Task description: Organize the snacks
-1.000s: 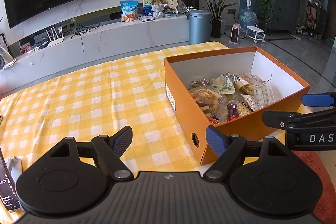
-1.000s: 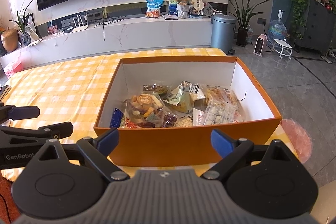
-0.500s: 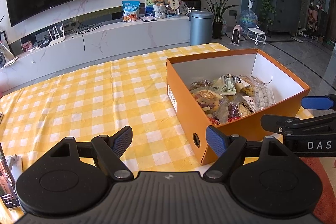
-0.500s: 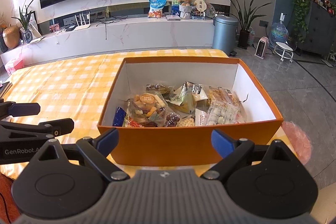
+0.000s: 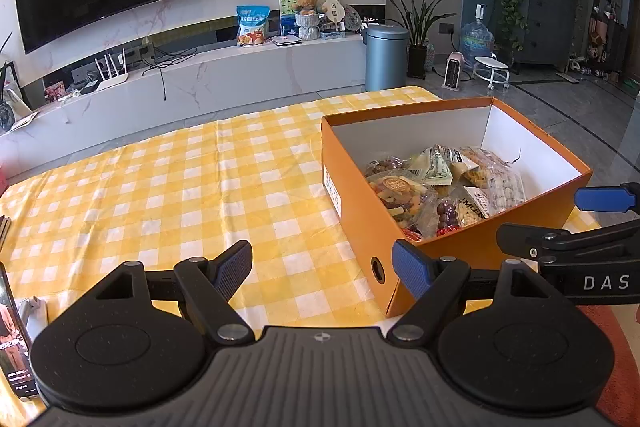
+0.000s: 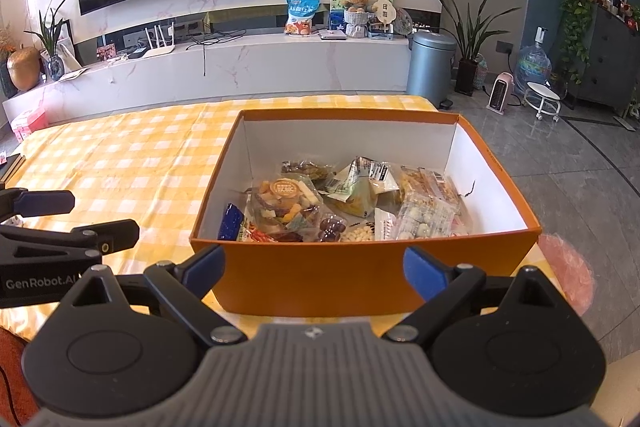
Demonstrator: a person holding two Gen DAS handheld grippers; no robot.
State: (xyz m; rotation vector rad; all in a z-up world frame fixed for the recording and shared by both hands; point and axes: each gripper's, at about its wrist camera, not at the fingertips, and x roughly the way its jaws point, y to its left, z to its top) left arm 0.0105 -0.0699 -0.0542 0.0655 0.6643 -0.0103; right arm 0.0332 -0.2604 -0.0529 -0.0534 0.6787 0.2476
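An orange box (image 6: 320,279) with white inner walls stands on the yellow checked tablecloth (image 5: 180,187). Several snack packets (image 6: 340,207) lie heaped inside it, also visible in the left wrist view as snack packets (image 5: 436,191) in the orange box (image 5: 360,211). My right gripper (image 6: 316,267) hovers in front of the box's near wall, open, with nothing between its blue pads. My left gripper (image 5: 322,267) hangs over the cloth by the box's near left corner, open and empty.
A phone (image 5: 12,339) lies at the table's left edge. Beyond the table runs a white TV bench (image 6: 240,67) with a blue snack bag (image 6: 302,15) and a teddy bear. A grey bin (image 6: 432,67) and plants stand on the tiled floor.
Both views have drifted very slightly; the box, the snacks and both grippers' jaws look the same as before.
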